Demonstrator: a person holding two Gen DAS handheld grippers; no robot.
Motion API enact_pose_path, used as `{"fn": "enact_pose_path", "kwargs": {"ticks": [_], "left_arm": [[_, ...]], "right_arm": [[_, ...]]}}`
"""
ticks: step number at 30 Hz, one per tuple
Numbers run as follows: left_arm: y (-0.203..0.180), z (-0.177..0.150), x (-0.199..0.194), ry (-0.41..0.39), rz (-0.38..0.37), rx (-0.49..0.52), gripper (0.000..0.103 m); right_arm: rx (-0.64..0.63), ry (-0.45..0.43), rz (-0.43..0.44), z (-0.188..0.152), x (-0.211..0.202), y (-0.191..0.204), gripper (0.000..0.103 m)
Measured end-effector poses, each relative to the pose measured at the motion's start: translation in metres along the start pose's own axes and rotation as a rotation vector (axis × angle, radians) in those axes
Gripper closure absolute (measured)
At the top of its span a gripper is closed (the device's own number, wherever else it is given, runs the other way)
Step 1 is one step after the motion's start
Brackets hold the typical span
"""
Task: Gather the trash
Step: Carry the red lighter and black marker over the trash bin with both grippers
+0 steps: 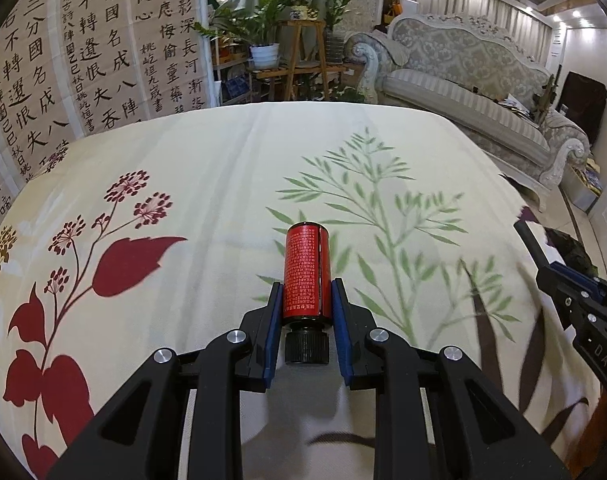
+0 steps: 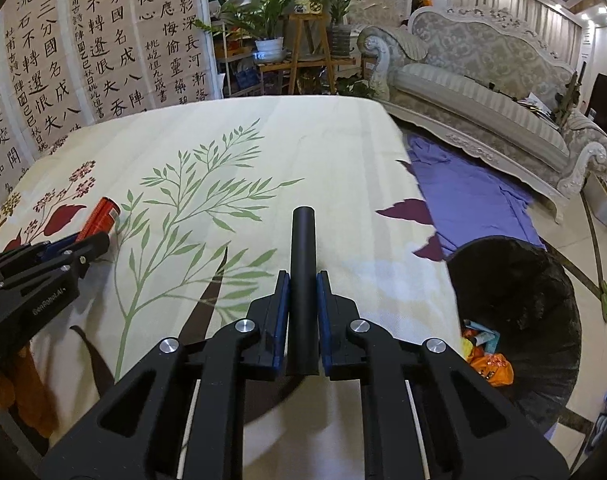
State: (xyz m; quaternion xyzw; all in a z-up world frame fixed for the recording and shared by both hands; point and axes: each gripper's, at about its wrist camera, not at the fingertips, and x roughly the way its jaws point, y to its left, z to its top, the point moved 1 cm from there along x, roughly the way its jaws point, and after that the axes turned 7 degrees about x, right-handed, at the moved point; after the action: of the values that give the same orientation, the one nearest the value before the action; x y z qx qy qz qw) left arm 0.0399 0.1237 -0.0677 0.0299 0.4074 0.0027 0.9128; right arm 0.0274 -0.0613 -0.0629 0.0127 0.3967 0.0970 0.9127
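My left gripper [image 1: 306, 286] is shut on a red cylindrical bottle [image 1: 306, 272] with a black screw cap toward the camera, held above the floral tablecloth [image 1: 207, 184]. The same red bottle [image 2: 100, 218] shows at the left in the right wrist view, in the left gripper [image 2: 91, 246]. My right gripper [image 2: 303, 276] is shut on a black tube [image 2: 303, 280] that sticks forward between the blue pads, over the cloth [image 2: 323, 152]. In the left wrist view the right gripper [image 1: 543, 270] and its black tube [image 1: 529, 240] appear at the right edge.
A bin lined with a black bag [image 2: 519, 304] stands on the floor right of the table, with orange and blue wrappers [image 2: 489, 360] inside. A purple cloth [image 2: 463, 192] lies on the floor before an ornate sofa [image 2: 483, 80]. Plant stands [image 2: 303, 52] and calligraphy panels [image 2: 103, 52] are behind.
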Motion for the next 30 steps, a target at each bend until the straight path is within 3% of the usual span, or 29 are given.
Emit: {"fn": "enact_pose_path", "kwargs": {"ticks": [7, 14, 23, 30], "left_arm": [[-0.035, 0.001, -0.02, -0.048, -0.065, 0.042, 0.078], [-0.092, 0.013, -0.027, -0.089, -0.151, 0.129, 0.078], [-0.178, 0.036, -0.025, -0.143, -0.253, 0.249, 0.078], [-0.224, 0.052, -0.011, -0.159, -0.3, 0.307, 0.078]], "right_arm": [[0.046, -0.048, -0.012, -0.008, -0.031, -0.025, 0.09], [0.129, -0.092, -0.081, -0.013, -0.054, -0.074, 0.09], [0.221, -0.13, -0.232, -0.014, -0.059, -0.144, 0.09], [0.293, -0.137, -0.284, -0.014, -0.05, -0.189, 0.09]]}}
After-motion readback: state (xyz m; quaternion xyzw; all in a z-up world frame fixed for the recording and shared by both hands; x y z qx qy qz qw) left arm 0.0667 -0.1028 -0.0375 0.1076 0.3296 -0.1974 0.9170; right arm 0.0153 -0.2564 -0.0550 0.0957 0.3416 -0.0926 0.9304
